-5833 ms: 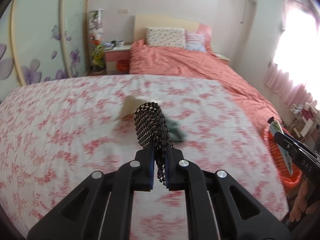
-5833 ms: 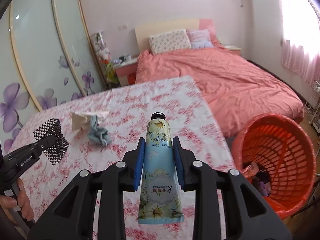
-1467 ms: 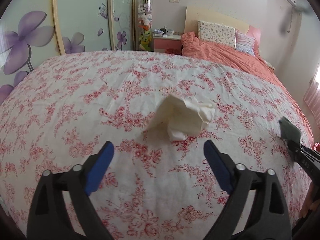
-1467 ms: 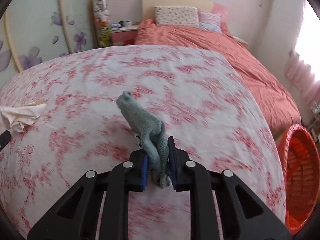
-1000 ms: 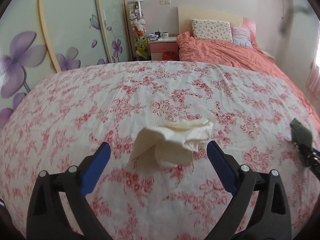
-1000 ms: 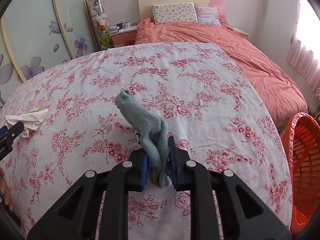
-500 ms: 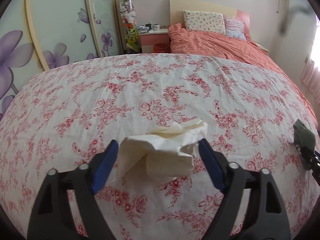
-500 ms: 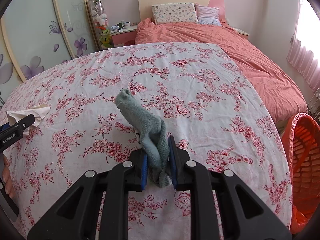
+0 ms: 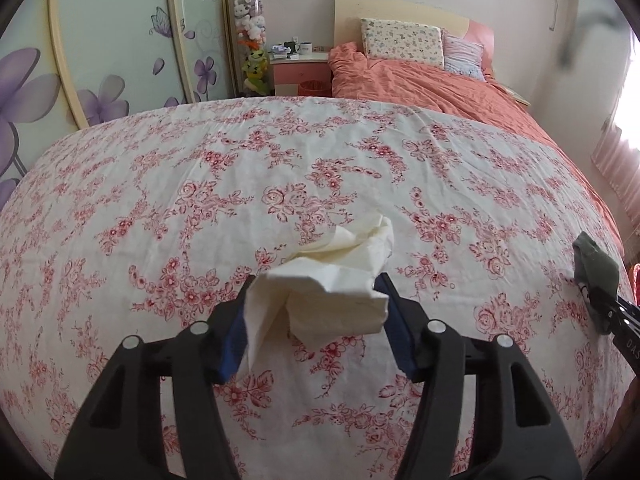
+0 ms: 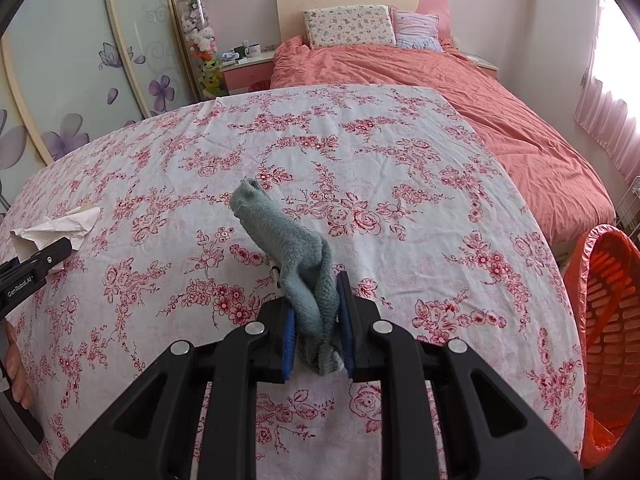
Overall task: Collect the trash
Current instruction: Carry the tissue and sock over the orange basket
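While both grippers are angled steeply down toward the flowered sheet (image 9: 168,184), the left gripper (image 9: 312,320) is seen at the lower centre of its own view with a crumpled tissue (image 9: 332,276) between its blue pads. Its jaws have just been closing, and both pads now appear to touch the paper's sides, though how firmly it is pinched cannot be told. The tissue's long axis runs from the lower left up toward the upper right of the frame, its loose tip pointing away from the camera; whether it is lifted off the sheet cannot be told.

At the lower centre of the right wrist view, the right gripper (image 10: 318,320) is nearly closed and clamped on a grey-green sock (image 10: 288,240). The sock is held clear of the sheet, its long axis leaning up and to the upper left, open cuff uppermost. An orange basket (image 10: 608,308) is seen at the right edge
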